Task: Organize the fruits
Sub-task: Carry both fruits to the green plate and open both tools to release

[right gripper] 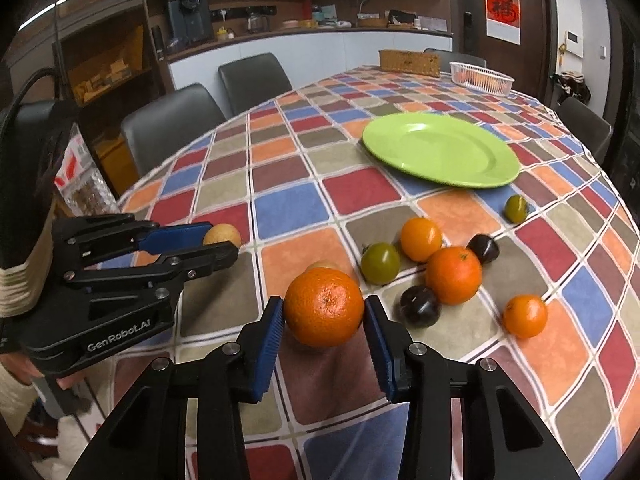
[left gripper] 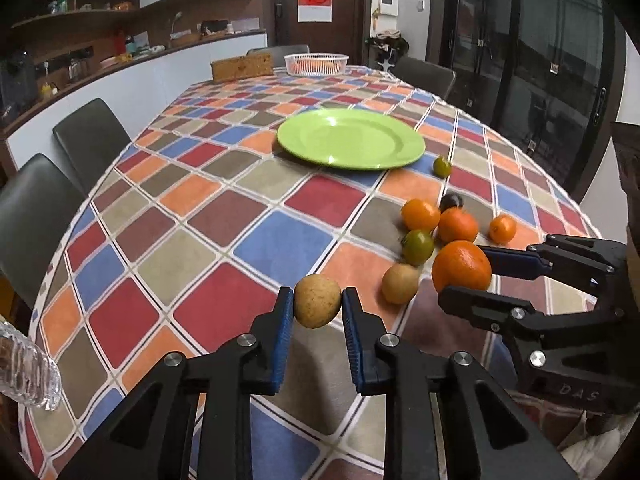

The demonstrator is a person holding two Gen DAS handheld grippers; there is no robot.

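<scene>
My left gripper [left gripper: 317, 306] is shut on a yellow-brown pear [left gripper: 318, 301] and holds it above the table; it also shows in the right wrist view [right gripper: 224, 242]. My right gripper [right gripper: 324, 316] is shut on a large orange [right gripper: 324, 306], which also shows in the left wrist view [left gripper: 462, 266]. An empty green plate [left gripper: 351, 138] sits mid-table, beyond both grippers. Loose fruit lies between: oranges [right gripper: 453, 275], a green tomato [right gripper: 380, 263], dark plums [right gripper: 420, 306], another pear [left gripper: 400, 283].
A lone green fruit [right gripper: 515, 208] lies near the plate's edge. A white basket [left gripper: 316, 63] and a brown box [left gripper: 242, 68] stand at the far end. Dark chairs [left gripper: 90, 136] line the left side. A clear plastic bottle [left gripper: 28, 376] is at lower left.
</scene>
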